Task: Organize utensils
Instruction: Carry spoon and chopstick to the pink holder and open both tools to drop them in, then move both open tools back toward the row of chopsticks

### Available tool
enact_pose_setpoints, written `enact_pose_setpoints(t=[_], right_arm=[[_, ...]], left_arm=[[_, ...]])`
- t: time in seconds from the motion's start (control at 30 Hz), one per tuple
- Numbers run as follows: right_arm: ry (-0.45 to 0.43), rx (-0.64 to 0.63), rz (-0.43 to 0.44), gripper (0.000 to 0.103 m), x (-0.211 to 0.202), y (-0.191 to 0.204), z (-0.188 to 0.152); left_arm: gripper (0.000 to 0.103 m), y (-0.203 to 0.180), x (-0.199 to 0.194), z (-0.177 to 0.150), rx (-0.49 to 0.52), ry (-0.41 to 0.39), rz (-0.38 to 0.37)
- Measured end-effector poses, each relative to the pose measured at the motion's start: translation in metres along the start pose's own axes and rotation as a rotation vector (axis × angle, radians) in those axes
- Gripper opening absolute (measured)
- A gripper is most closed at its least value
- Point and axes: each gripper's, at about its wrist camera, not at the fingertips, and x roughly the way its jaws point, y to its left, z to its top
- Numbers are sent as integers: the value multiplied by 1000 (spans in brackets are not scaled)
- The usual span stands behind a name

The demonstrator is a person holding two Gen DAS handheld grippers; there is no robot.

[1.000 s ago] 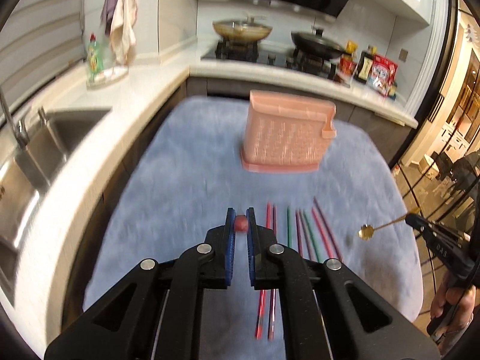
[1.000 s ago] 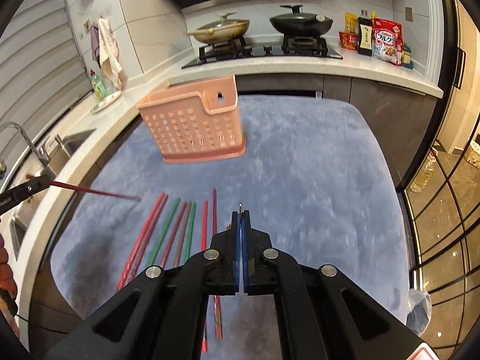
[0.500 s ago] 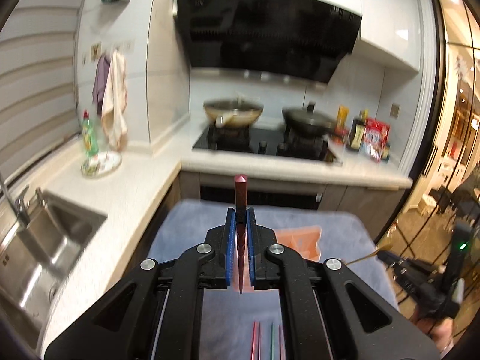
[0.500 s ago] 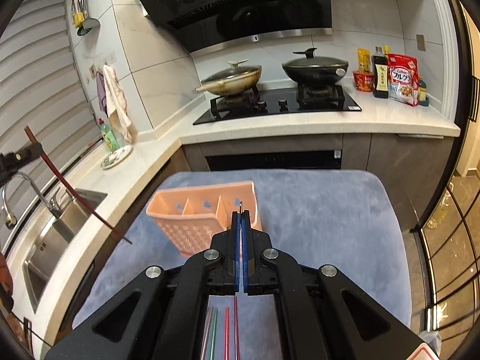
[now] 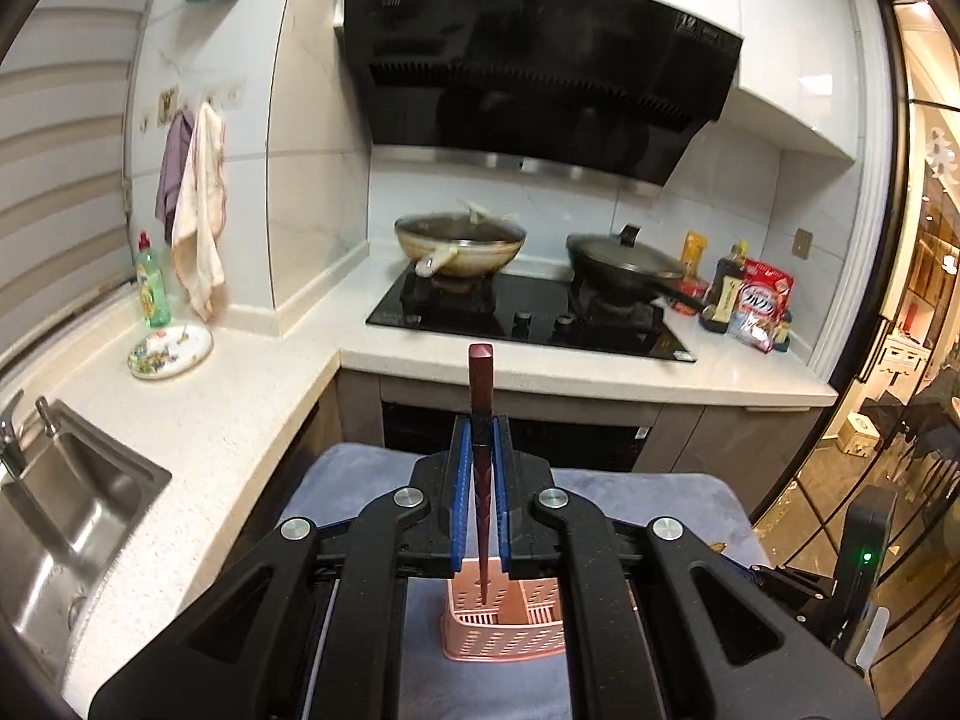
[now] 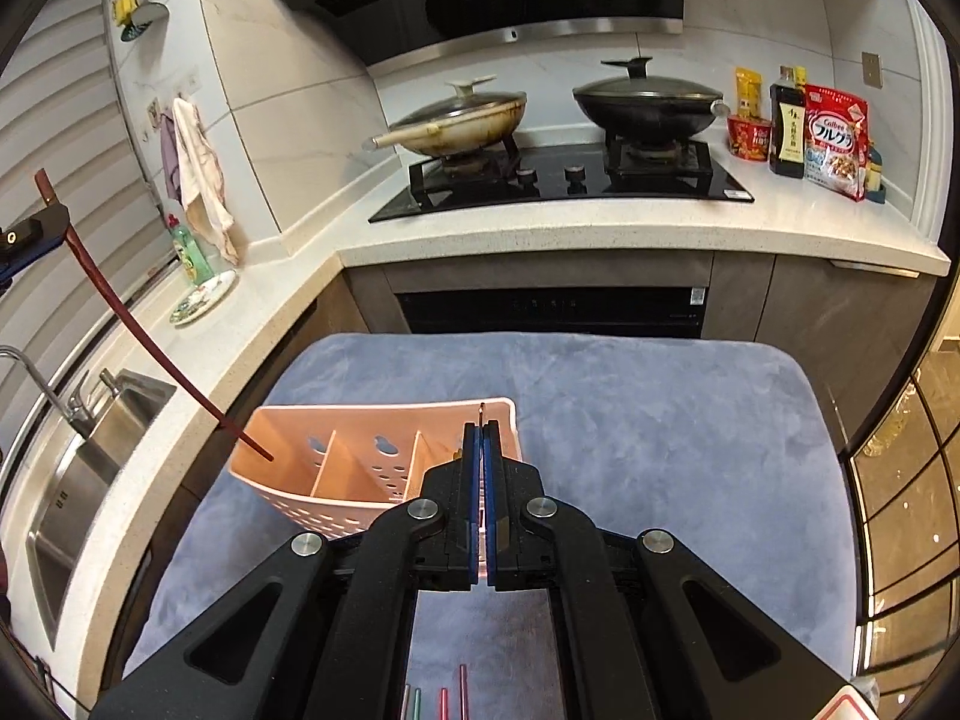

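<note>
Since half a second ago we have lowered the dark red chopstick [image 5: 480, 414], pinched upright by our left gripper [image 5: 480, 468], until its tip hangs in the leftmost compartment of the pink utensil caddy [image 5: 528, 630]; release looks close. From the right wrist, our right gripper [image 6: 480, 456] has swung nearer over the caddy [image 6: 336, 414], pressed together on a thin metal handle [image 6: 481, 411]. Loose chopsticks [image 6: 441, 702] remain on the blue mat [image 6: 660, 420].

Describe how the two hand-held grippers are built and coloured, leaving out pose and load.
Both look alike. The left hand-held gripper and right hand-held gripper have matte black, angular linkage arms with triangular cut-outs, joined by round silver bolts. Each finger carries a blue inner pad. In the left view, the right unit's black body shows a small green light.
</note>
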Motion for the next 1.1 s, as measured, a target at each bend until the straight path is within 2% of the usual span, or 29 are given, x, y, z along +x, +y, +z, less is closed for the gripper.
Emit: enact_pose_setpoints(t=[0.33,0.53,0.57,0.63,0.77,0.83,0.97,1.1], right_arm=[[61,-5,-6,2,37,-1,-13],[60,1,-6,5,36,-3,-16],[57,3,-7,5,34,-3,-15],[43,3,-7,8,26,-2,-15],[1,0,5,15,-6,-1,-16],[-12,-7,15,19,-23,0,-18],[-30,-25,33,28,-65,1,-37],[-16,-63,23,29,-97,1,-74]], left_arm=[[7,8,49,-38,-3,124,13],[10,12,55,-48,-14,148,12],[13,12,54,-49,-17,151,16],[31,13,48,-49,-23,145,24],[44,13,27,-49,-11,115,43],[56,14,13,-52,-6,103,46],[64,15,-17,-63,7,90,60],[70,20,-48,-91,4,89,73]])
